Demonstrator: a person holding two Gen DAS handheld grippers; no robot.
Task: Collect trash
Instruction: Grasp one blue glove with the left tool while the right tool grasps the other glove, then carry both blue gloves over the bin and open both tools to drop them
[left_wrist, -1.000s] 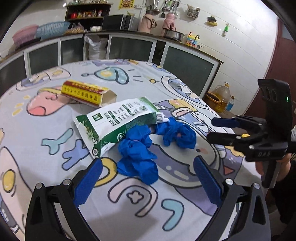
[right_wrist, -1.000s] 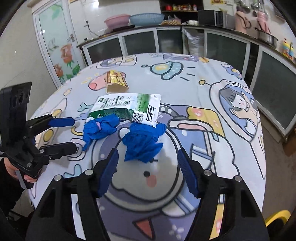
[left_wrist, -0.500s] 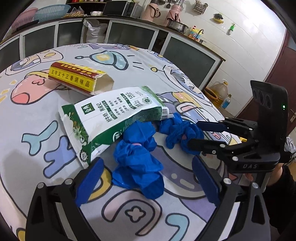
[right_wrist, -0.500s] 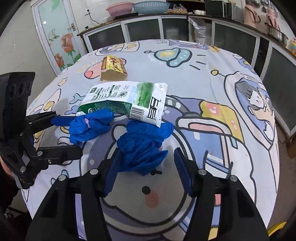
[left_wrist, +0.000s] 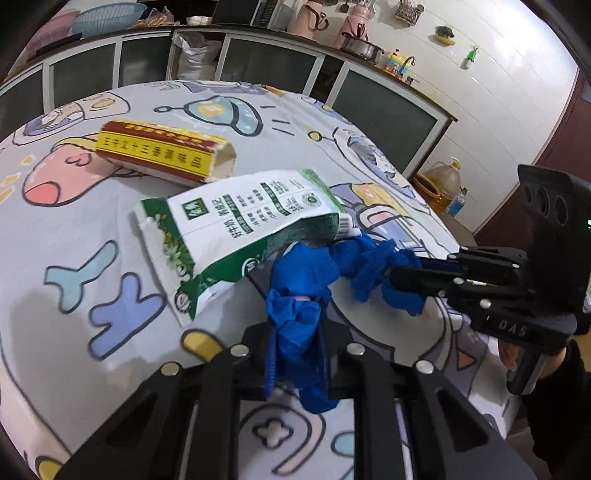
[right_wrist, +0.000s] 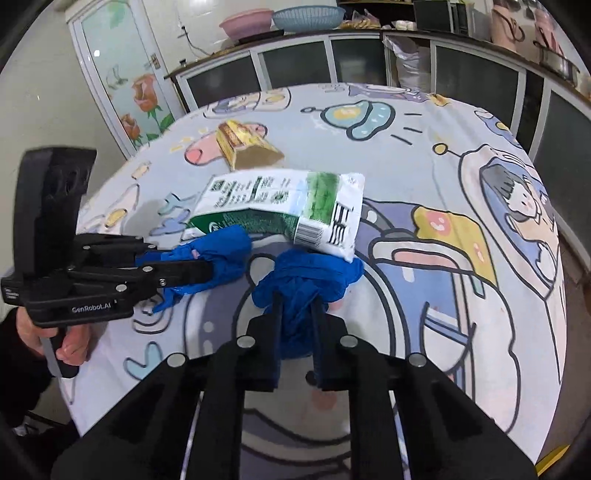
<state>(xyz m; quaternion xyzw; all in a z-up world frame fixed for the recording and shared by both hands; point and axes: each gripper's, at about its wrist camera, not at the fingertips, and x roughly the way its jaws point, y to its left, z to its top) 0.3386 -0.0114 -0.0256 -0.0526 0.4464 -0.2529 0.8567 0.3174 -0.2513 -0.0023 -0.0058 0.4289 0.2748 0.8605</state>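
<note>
I have a crumpled blue glove in each gripper. The left gripper (left_wrist: 297, 354) has just closed its jaws on the left glove (left_wrist: 299, 295), which lies at the carton's 6 o'clock edge; the right gripper (right_wrist: 295, 332) has just clenched on the right glove (right_wrist: 306, 273), tucked against the carton (right_wrist: 284, 206) at its 5 o'clock corner. Both wads sit deep between the fingers, so I judge the grips sound.

To do the lift well, I would raise both hands straight up and slowly, since each glove touches or slips under the carton's open end and could drag it along. A loose tail hangs from the left glove toward 6 o'clock; I would clear the tablecloth (left_wrist: 74, 332) before swinging away.

The carton and the yellow box (left_wrist: 162, 155), at 11 o'clock from it, remain for later. No bin shows in either view.
</note>
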